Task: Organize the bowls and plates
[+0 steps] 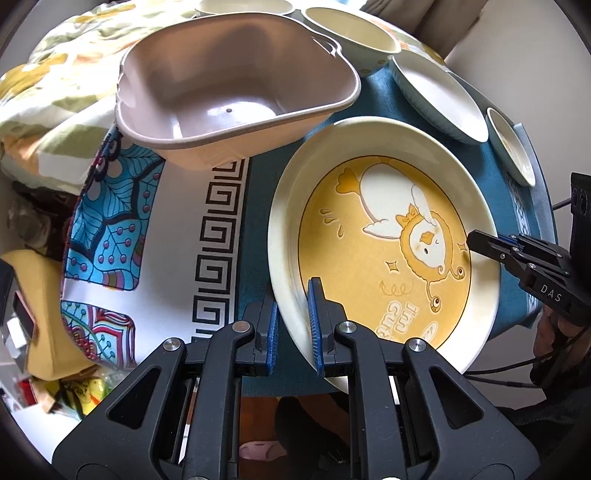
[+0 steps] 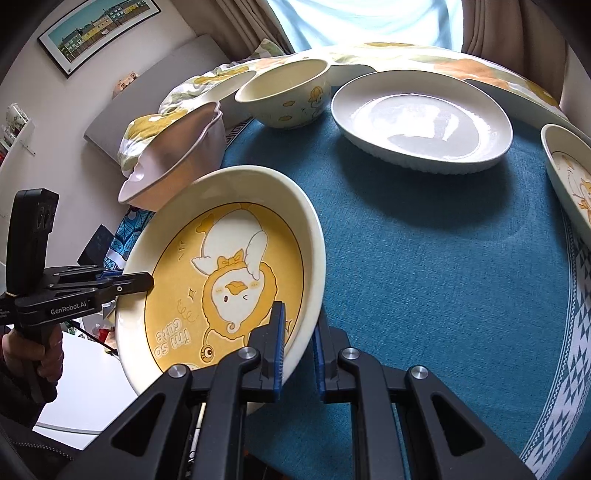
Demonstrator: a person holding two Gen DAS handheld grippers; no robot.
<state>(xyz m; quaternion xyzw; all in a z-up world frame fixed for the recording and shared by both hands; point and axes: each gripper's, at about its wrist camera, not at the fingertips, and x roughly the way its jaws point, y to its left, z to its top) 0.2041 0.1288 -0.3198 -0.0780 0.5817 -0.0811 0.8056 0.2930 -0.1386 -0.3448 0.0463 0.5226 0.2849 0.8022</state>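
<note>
Left wrist view: both grippers clamp the yellow duck plate [image 1: 384, 243], tilted above the blue-clothed desk [image 2: 424, 258]; left fingers [image 1: 316, 325] grip its seven o'clock rim, right gripper [image 2: 298, 345] its opposite rim. Sorting looks barely begun: pink bowl [image 1: 236, 92] at eleven, white plate [image 2: 421, 118] and cream bowl [image 2: 284, 92] at one lie scattered, unstacked. Both grippers point steeply down.

Framed townscape picture [image 2: 99, 31] on pale wall [image 2: 66, 107], bright window [image 2: 365, 22], brown curtains [image 2: 513, 26]
</note>
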